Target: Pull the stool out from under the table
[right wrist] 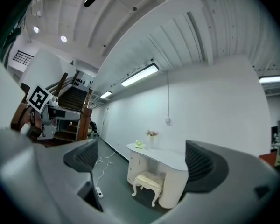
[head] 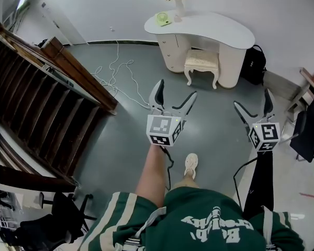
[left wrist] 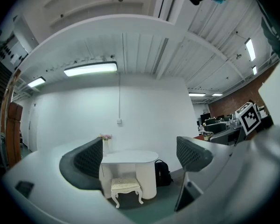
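The left tool (head: 176, 89) and right tool (head: 252, 99) are hanging open, empty. The stool (head: 201, 61) under the counter (head: 220, 25) is looking light and stiff; I would grip its seat rail.

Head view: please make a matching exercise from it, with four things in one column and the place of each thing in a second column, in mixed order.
Things:
1. stool
2. vase with flowers
3. black bag
4. white cable

Places:
A. on the floor at the right end of the table
B. in the gap under the table top
C. loose on the floor between the staircase and the table
D. on the table top, near the wall

Pairs: 1-B, 2-D, 3-A, 4-C
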A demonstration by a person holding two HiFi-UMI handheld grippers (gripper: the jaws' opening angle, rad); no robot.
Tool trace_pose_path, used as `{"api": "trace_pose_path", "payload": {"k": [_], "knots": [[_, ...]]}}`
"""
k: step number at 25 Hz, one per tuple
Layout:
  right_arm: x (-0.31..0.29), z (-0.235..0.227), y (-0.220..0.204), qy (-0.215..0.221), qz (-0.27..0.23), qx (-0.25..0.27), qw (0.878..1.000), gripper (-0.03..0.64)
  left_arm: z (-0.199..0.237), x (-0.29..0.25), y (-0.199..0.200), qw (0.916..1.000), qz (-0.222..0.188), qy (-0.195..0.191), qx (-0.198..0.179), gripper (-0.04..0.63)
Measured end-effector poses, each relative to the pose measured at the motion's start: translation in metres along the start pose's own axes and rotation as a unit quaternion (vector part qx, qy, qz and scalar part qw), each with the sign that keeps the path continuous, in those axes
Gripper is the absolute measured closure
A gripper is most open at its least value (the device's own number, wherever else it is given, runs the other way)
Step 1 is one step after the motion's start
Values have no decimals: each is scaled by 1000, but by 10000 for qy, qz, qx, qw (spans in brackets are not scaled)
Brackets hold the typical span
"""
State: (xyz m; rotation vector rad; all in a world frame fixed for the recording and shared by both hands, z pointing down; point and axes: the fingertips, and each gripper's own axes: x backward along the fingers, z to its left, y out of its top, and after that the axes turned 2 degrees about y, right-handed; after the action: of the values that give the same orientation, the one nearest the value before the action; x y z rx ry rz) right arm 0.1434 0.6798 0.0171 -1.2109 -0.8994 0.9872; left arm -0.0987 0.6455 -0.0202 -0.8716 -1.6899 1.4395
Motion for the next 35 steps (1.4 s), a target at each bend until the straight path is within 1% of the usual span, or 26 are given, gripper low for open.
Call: {"api": "trace_pose_path", "payload": {"k": [5,9,14,17,25,31,35], "knots": [[-61,-13,-7,-172,111,-58,9998,20,40,-56,-14,9998,83,-160,40,120],[-110,-19,-10,-230,186,-87,9995,21,69,-101,-28,9992,193,-347,38,120],[-157,-26,-21,-312,289,-64,9991,21,92,-151,-46,9977,294,-609,91,120],[-179,-27,-29,-336,342,-64,9988,21,104,-173,-58,9969,350,-698,100,120],[-223,-39,-39,-377,459,12,9982,23,126,-215,-74,9961,400,-787,14,120],[-245,-43,-42,-391,478,39,9981,25,140,-229,-77,9964,376,-760,-14,120],[-257,-39,-40,-352,468,83,9983,23,154,-234,-77,9970,340,-693,46,120]]}}
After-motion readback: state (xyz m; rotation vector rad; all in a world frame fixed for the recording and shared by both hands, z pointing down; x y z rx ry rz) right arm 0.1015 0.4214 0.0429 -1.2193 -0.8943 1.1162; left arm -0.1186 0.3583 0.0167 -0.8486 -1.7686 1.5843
